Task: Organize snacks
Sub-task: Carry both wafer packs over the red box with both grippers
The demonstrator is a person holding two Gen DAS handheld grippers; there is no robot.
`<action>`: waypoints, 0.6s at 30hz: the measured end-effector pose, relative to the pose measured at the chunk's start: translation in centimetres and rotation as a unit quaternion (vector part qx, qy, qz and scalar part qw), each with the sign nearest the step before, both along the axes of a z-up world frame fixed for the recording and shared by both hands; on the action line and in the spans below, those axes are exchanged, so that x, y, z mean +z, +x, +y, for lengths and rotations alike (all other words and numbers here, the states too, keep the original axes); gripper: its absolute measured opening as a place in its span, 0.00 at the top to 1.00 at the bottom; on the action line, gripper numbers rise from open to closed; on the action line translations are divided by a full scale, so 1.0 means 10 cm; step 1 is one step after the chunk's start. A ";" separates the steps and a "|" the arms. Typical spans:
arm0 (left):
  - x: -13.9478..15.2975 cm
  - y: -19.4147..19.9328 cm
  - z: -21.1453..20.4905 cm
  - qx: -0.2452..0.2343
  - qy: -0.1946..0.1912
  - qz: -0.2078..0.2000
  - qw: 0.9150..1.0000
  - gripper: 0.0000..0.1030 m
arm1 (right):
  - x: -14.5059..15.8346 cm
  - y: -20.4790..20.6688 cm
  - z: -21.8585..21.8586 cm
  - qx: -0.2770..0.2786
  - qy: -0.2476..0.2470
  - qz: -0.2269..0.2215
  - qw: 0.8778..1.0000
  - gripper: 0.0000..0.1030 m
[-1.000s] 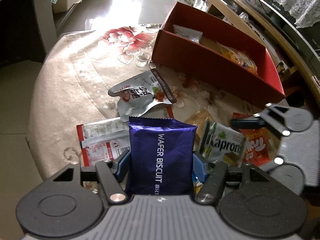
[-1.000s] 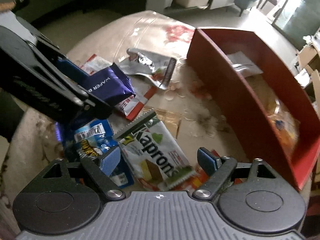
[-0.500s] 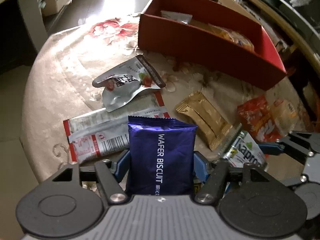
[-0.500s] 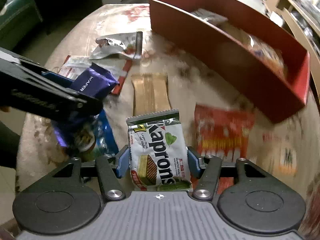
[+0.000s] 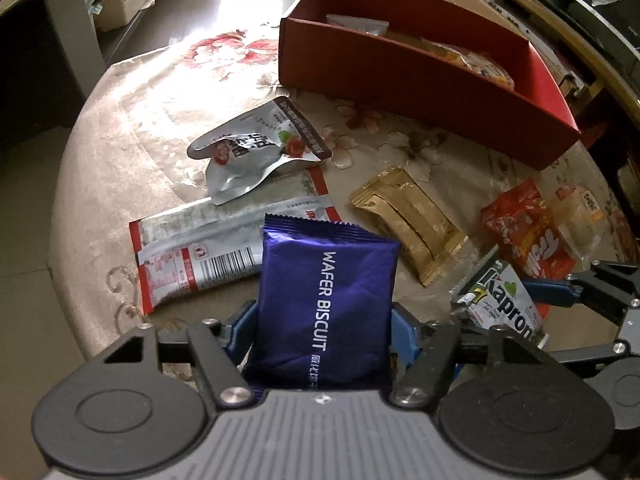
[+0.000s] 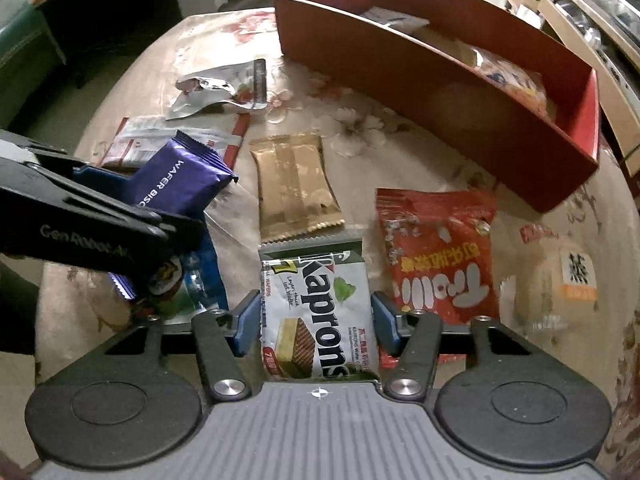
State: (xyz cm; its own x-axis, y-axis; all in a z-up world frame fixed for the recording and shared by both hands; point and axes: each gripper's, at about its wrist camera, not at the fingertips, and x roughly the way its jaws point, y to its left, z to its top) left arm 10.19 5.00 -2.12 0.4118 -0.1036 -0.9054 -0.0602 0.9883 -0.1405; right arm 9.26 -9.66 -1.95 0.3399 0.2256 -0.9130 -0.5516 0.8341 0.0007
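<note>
Left wrist view shows the left gripper [image 5: 324,332] clamped on a purple wafer biscuit packet [image 5: 326,308], glossy foil with white lettering and crimped top edge, held upright above the floral tablecloth [image 5: 132,132]. Right wrist view shows the right gripper [image 6: 316,324] pinching a white-and-green Kaprons wafer packet [image 6: 316,312], wrinkled, with a sandwich wafer pictured on it, raised over the table. Around them lie a gold packet [image 6: 294,184], a red gummy bag [image 6: 436,256], a torn silver pouch [image 5: 256,152] and a white-and-red wrapper [image 5: 208,252]. Beyond stands the red box [image 5: 420,88], already holding a few snacks.
</note>
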 end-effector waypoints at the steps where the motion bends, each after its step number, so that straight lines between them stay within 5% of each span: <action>1: 0.01 -0.01 -0.01 -0.001 0.000 -0.002 1.000 0.31 | 0.01 -0.01 -0.01 -0.004 -0.001 -0.001 1.000 0.37; 18: 0.33 -0.07 -0.22 -0.026 -0.011 -0.052 0.998 0.32 | 0.32 -0.09 -0.35 -0.082 0.033 -0.046 0.995 0.37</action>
